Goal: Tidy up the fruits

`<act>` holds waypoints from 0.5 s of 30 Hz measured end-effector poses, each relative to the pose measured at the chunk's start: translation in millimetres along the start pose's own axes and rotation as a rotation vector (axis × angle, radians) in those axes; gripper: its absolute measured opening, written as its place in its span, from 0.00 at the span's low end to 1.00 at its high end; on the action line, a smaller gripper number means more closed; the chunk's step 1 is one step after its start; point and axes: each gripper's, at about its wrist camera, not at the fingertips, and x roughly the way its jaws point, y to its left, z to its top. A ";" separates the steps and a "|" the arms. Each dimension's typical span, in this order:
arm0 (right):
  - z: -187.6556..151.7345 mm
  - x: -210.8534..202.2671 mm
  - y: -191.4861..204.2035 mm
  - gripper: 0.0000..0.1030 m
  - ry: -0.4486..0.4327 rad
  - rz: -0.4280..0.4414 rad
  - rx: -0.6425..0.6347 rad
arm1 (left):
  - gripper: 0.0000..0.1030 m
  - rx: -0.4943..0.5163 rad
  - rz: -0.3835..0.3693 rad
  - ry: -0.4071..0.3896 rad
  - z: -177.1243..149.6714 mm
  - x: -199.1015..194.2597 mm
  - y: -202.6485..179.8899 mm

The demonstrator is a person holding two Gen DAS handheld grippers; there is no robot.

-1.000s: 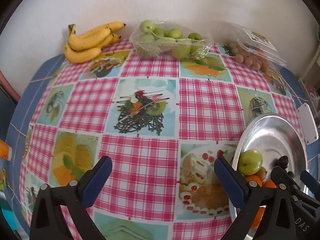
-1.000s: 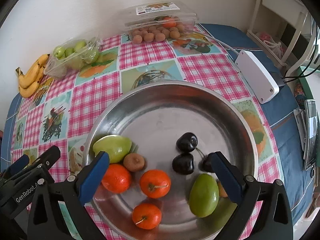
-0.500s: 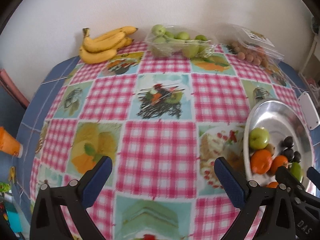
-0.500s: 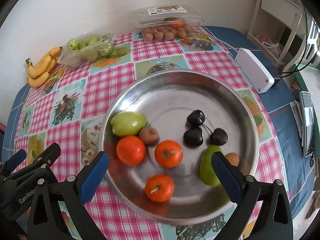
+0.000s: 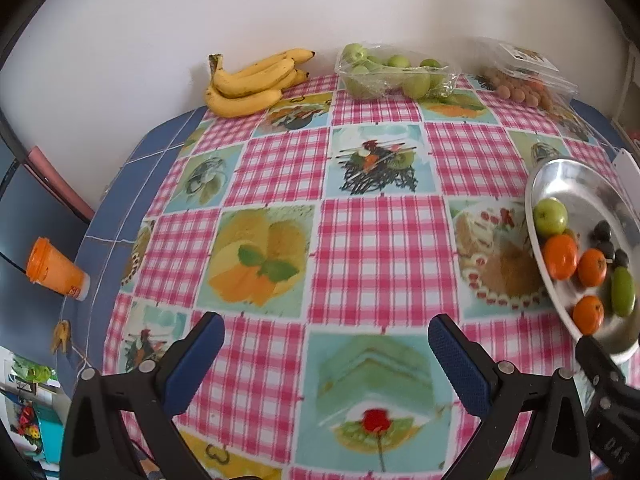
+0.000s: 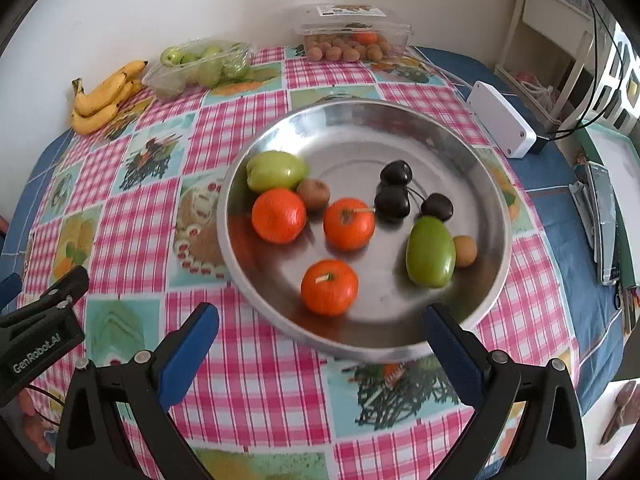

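A steel bowl on the checked tablecloth holds three oranges, two green fruits, two kiwis and dark cherries. My right gripper is open, empty, above the cloth just in front of the bowl's near rim. My left gripper is open and empty too, over bare cloth left of the bowl. Bananas lie at the far edge by the wall.
A clear bag of green fruit and a plastic box of small brown fruits stand at the back. A white box with a cable lies right of the bowl. An orange cup shows beyond the table's left edge.
Both grippers have pulled back toward the near side of the table, so the bowl and the far fruit look farther away. Both stay open; the fruit has not moved.
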 end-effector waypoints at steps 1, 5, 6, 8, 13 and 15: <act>-1.8 -1.0 0.3 0.99 -0.002 -0.003 -0.004 | 1.00 0.005 0.000 -0.001 -3.8 -1.0 2.4; -8.9 -4.9 2.3 0.99 -0.007 -0.005 -0.008 | 1.00 0.004 0.004 -0.002 -16.7 -3.4 12.4; -9.9 -5.9 2.7 0.99 -0.010 -0.006 -0.009 | 1.00 -0.003 -0.003 0.002 -19.4 -3.8 15.6; -10.0 -8.5 3.1 0.99 -0.019 -0.007 -0.010 | 1.00 -0.019 -0.017 0.005 -21.2 -4.1 20.2; -9.5 -10.5 4.4 0.99 -0.025 -0.008 -0.017 | 1.00 -0.035 -0.023 0.004 -21.6 -5.9 24.1; -9.2 -10.5 4.3 0.99 -0.025 -0.009 -0.016 | 1.00 -0.033 -0.032 0.015 -21.9 -4.4 23.6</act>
